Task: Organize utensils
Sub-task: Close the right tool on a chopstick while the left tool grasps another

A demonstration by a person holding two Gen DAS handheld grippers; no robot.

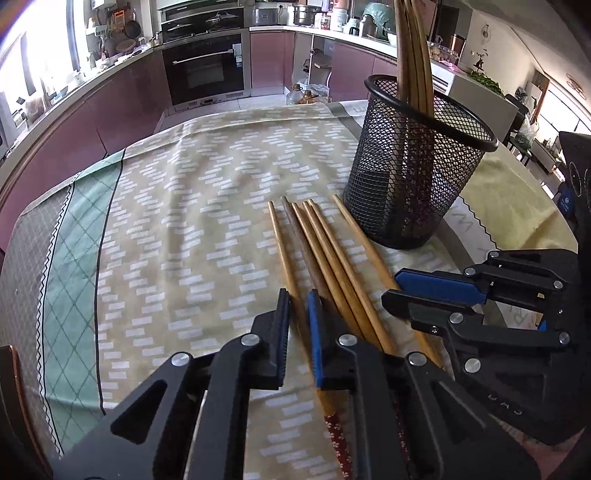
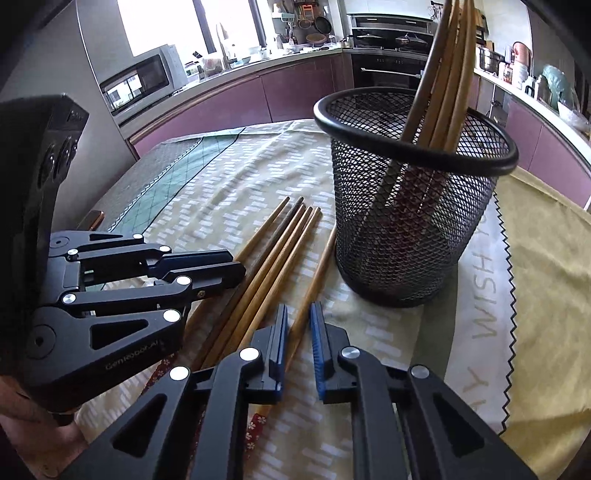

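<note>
Lying side by side: wooden chopsticks [image 1: 325, 258]

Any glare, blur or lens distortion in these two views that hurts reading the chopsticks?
Left wrist: window blown out, counters bent by fisheye, chopsticks sharp. Right wrist: window overexposed, cup rim warped, chopsticks crisp.

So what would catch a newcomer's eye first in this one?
Probably the black wire-mesh cup standing upright on the patterned tablecloth, with several long wooden chopsticks leaning inside it. Next, the row of loose wooden chopsticks lying flat on the cloth just in front of the cup. Closest to the cameras, the left tool and right tool each straddle one of those chopsticks.
</note>
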